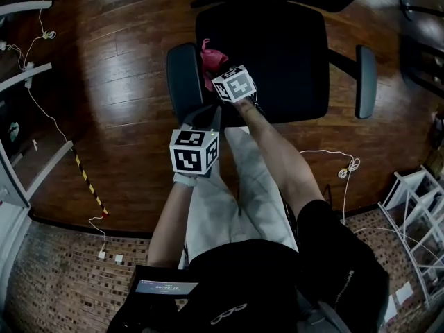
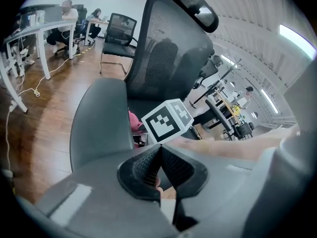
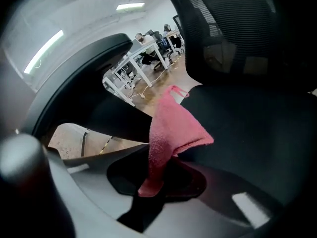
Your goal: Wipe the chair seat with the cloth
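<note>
A black office chair has its seat (image 1: pixel 284 54) facing me, with a mesh back (image 2: pixel 166 58). My right gripper (image 1: pixel 220 75) is over the seat's left edge, shut on a pink cloth (image 1: pixel 211 60), which hangs from the jaws over the seat (image 3: pixel 257 128) as a folded flap (image 3: pixel 171 128). My left gripper (image 1: pixel 208 116) is nearer me, by the chair's left armrest (image 1: pixel 182 80), its jaws closed with nothing between them (image 2: pixel 159 155). The left gripper view looks past the armrest (image 2: pixel 99 123) at the right gripper's marker cube (image 2: pixel 167 120).
The chair's right armrest (image 1: pixel 365 80) stands out at the right. Wooden floor (image 1: pixel 118 82) surrounds the chair, with white cables (image 1: pixel 41 37) at the left and a white rack (image 1: pixel 420 214) at the lower right. Desks and seated people (image 2: pixel 64 16) show far behind.
</note>
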A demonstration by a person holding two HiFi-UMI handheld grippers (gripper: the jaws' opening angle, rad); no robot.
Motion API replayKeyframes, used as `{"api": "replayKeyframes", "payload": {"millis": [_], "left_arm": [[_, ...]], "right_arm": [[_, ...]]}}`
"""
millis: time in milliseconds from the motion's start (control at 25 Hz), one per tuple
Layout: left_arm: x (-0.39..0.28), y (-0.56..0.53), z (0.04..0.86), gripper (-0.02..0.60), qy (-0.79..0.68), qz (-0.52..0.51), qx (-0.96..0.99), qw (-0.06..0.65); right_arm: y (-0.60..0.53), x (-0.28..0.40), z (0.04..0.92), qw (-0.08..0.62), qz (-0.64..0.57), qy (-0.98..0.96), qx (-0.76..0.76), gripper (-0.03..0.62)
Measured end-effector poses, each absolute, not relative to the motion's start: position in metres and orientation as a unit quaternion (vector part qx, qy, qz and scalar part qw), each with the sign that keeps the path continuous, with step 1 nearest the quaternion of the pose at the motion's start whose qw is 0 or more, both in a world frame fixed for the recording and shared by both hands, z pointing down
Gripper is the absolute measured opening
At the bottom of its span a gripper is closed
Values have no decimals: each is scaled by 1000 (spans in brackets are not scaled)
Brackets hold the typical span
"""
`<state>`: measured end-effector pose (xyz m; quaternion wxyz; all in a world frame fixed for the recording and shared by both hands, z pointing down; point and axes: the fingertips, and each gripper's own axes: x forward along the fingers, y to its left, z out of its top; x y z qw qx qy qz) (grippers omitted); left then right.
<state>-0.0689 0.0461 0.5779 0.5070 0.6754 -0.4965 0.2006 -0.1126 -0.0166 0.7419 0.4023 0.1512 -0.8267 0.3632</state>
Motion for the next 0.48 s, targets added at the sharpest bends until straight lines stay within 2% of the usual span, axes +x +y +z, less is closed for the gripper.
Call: {"api": "replayKeyframes", "payload": {"millis": [280, 480], "left_arm": [[-68, 48, 578, -6, -500, 204, 675, 502], [-77, 45, 578, -6, -513, 211, 672, 491]], "right_arm": [[-42, -50, 758, 411, 384, -801, 204, 67], [-67, 21, 774, 437, 382, -774, 252, 67]]}}
